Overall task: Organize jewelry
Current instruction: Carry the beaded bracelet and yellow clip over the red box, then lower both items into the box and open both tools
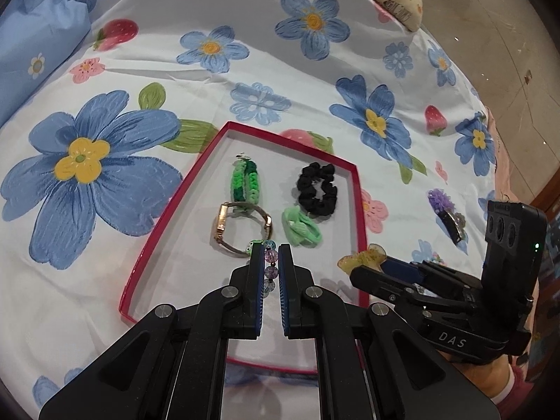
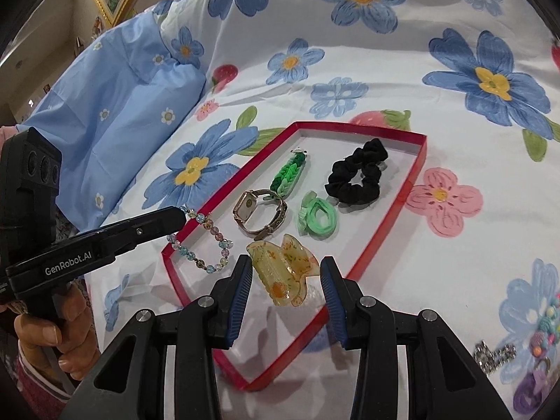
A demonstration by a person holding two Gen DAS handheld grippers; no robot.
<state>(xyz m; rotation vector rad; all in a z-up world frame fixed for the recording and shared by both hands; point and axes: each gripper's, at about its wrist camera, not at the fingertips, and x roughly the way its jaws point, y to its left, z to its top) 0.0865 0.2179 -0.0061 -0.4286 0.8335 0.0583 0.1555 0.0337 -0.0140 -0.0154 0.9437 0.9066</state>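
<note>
Left tool (image 1: 271,262): its two blue-padded fingers are nearly together, clamped on the beaded bracelet (image 2: 206,241), which hangs over the near-left rim of the tray.
Right tool (image 2: 285,276): fingers spread wide, holding nothing; the amber hair claw (image 2: 283,273) lies between them, touching neither pad as far as the right wrist view shows.
Tray (image 1: 175,210): a shallow red-rimmed box with a pale floor, lying on the flowered bedsheet (image 1: 245,52).
Far left in tray: green woven band (image 1: 245,180).
Far right in tray: black scrunchie (image 1: 316,189).
Middle of tray: gold wristwatch (image 1: 241,227) just near of the woven band, and a light green hair tie (image 1: 301,227) just near of the scrunchie.
Right of tray, on the sheet: a purple hair clip (image 1: 446,210) well apart from the box; in the right wrist view more small beaded and sparkly pieces (image 2: 525,346) lie there, too blurred to name.
Far left of bed: blue pillow (image 2: 115,112).
</note>
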